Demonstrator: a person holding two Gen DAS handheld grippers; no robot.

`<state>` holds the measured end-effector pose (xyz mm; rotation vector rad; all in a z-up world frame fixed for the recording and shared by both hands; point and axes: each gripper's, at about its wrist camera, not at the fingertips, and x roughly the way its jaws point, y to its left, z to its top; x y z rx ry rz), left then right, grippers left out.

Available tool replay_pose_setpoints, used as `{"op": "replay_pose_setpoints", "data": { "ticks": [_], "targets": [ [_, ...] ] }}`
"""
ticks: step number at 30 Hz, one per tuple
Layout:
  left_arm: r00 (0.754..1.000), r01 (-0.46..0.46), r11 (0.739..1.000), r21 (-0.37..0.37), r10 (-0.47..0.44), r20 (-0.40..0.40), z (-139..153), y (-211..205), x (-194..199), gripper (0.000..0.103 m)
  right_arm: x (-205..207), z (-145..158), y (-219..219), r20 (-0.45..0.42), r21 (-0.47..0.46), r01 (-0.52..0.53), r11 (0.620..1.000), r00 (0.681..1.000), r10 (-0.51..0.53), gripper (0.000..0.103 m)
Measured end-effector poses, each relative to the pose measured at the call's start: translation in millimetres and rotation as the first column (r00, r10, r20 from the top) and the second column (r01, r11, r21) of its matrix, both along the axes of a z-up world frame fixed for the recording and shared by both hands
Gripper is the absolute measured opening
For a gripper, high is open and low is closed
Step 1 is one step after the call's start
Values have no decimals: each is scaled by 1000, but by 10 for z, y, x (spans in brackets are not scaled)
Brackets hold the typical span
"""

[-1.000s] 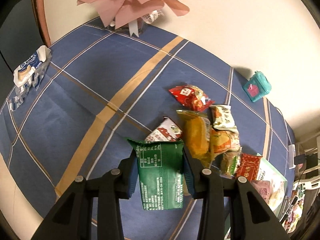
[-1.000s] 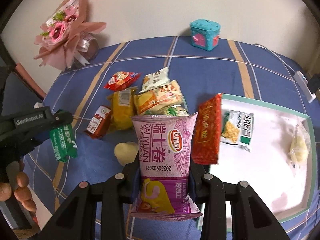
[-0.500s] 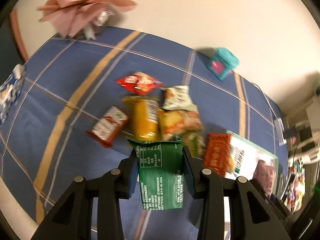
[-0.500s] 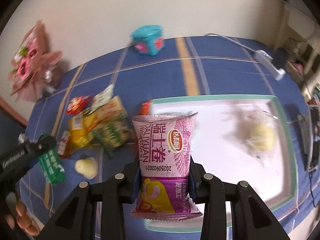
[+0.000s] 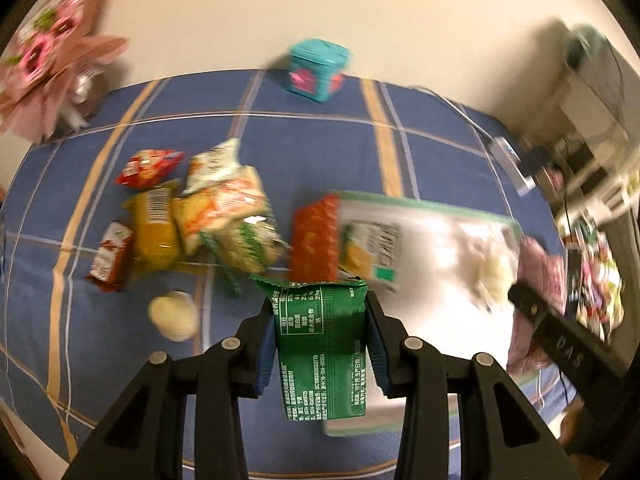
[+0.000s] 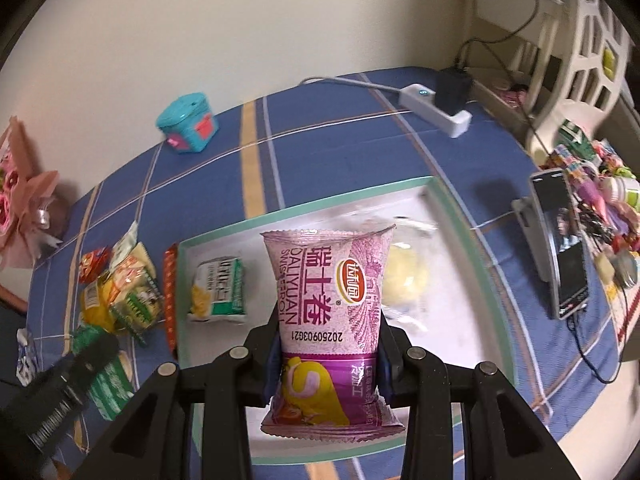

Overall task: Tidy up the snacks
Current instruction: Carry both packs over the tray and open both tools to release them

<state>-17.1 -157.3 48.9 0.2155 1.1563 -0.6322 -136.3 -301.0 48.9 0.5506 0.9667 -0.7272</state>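
Note:
My left gripper (image 5: 320, 344) is shut on a green snack packet (image 5: 322, 344), held above the near left edge of the white tray (image 5: 436, 240). My right gripper (image 6: 329, 354) is shut on a purple Swiss-roll packet (image 6: 328, 312), held over the tray (image 6: 448, 216). The tray holds a green-and-white packet (image 6: 218, 294) and a clear-wrapped yellow cake (image 6: 404, 280). A red packet (image 5: 314, 236) leans on the tray's left rim. A pile of snacks (image 5: 192, 216) lies left of the tray, with a round pale cake (image 5: 174, 314) in front. The left gripper also shows at the right wrist view's lower left (image 6: 92, 364).
A teal box (image 5: 318, 70) and a pink bouquet (image 5: 44, 56) stand at the table's back. A white power strip (image 6: 436, 108) with cable lies back right. A phone on a stand (image 6: 560, 240) and small clutter (image 6: 600, 184) sit to the right.
Both grippers swung right with their packets. The right one now hangs over the tray's middle; the left one came from the snack pile to the tray's near left edge.

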Motion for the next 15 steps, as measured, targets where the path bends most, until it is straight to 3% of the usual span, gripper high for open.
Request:
{"op": "replay_pose_setpoints", "data": {
  "ticks": [9, 15],
  "targets": [
    [995, 101, 994, 42, -100, -17, -128, -291, -256, 41, -201, 150, -91, 0, -56, 7, 998, 1000, -7, 40],
    [992, 127, 988, 85, -125, -30, -266, -368, -328, 41, -133, -58, -106, -48, 0, -15, 1000, 999, 15, 40]
  ]
}}
